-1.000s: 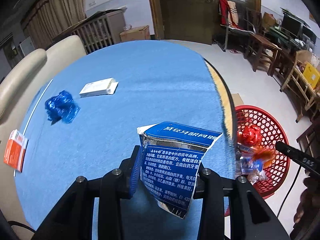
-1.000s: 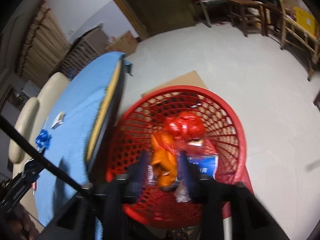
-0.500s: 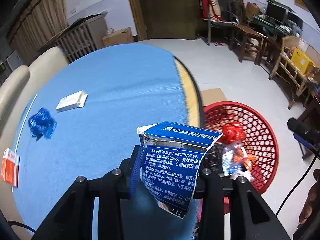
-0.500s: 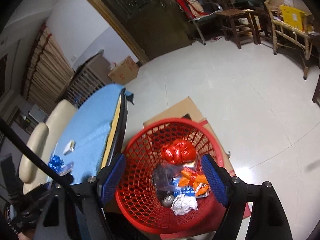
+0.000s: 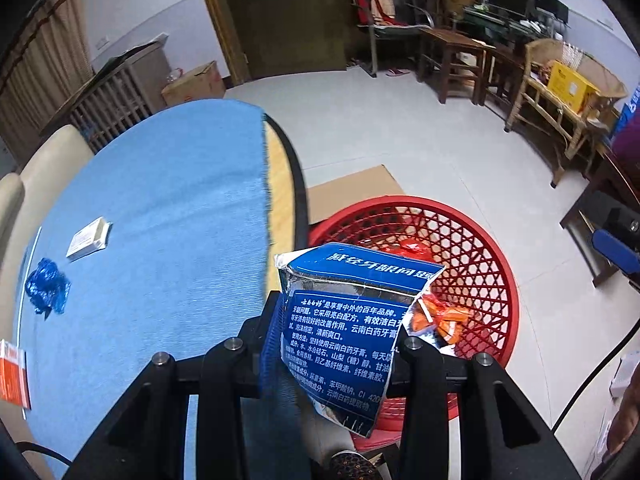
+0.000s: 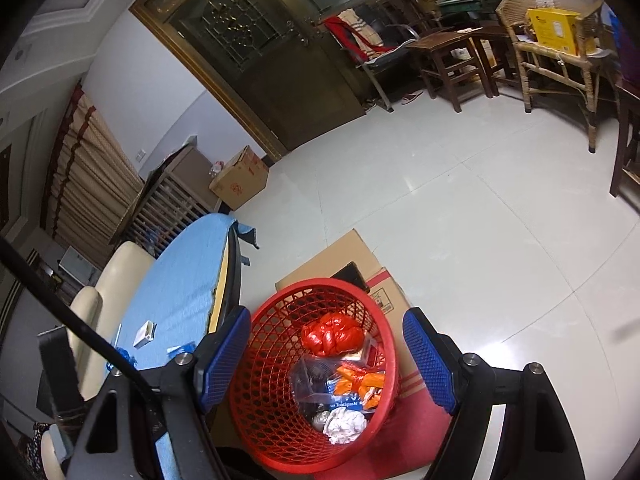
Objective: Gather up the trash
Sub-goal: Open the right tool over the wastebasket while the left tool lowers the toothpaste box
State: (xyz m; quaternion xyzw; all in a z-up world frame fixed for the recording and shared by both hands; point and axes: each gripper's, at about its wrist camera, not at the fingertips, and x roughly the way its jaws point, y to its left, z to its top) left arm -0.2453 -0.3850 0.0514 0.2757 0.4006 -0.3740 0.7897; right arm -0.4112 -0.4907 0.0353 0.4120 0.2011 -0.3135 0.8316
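Two grippers: left gripper [image 5: 334,344] clamps torn toothpaste box [image 5: 352,332], hanging past table [image 5: 160,220] edge, red basket [image 5: 480,280] just ahead below; right gripper [image 6: 328,364] fingers spread, empty, over basket, jaws just opened.

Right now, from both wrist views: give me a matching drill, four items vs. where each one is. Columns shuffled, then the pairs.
Items
1. blue toothpaste box
2. crumpled blue wrapper
3. crumpled red bag
4. yellow carton

Places
A. on the wicker chair
B. lying on the blue tablecloth
C. clamped in the left gripper
D. inside the red basket

Pairs: 1-C, 2-B, 3-D, 4-A
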